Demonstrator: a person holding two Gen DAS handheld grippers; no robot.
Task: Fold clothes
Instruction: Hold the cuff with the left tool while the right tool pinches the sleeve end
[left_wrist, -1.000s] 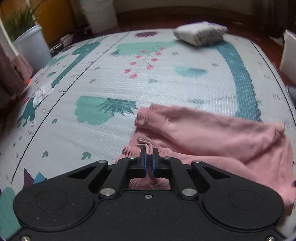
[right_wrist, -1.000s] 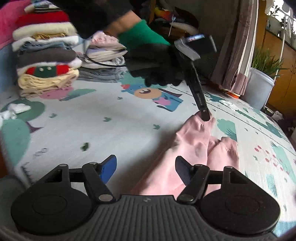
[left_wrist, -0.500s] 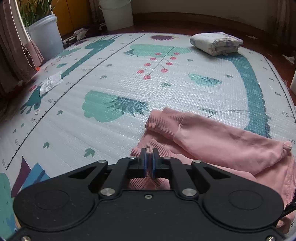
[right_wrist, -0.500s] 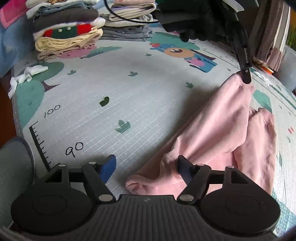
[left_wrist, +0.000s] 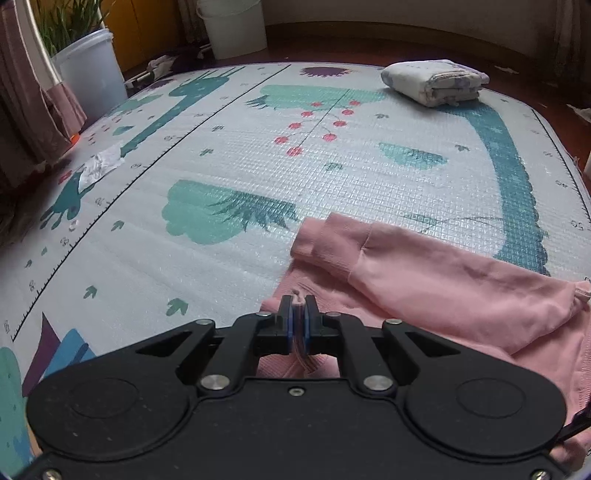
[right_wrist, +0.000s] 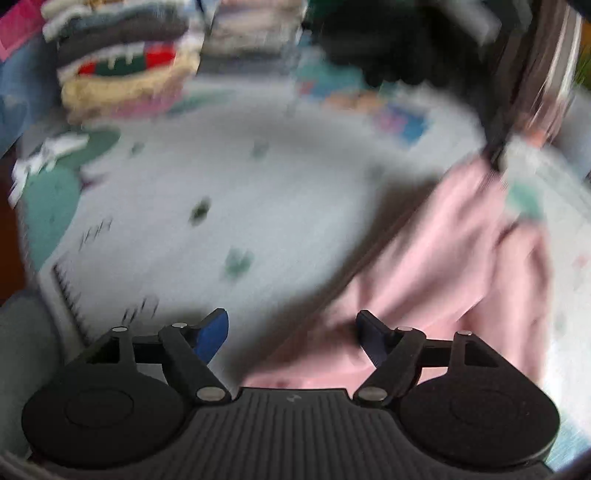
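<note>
Two claws: left claw clamped on pink garment, right claw opening; no legible writing.

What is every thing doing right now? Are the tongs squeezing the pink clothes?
Left tongs: shut, pinching the pink garment's edge.
Right tongs: jaws opening, pink cloth between them, not pinched.
Pink garment: rumpled on the mat, not folded yet.
White cloth bundle: folded, lying at the mat's far end.
Clothes stack: folded, piled up.

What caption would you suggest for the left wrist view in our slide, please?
Left gripper shut on the pink garment, lying on a patterned play mat.
</note>
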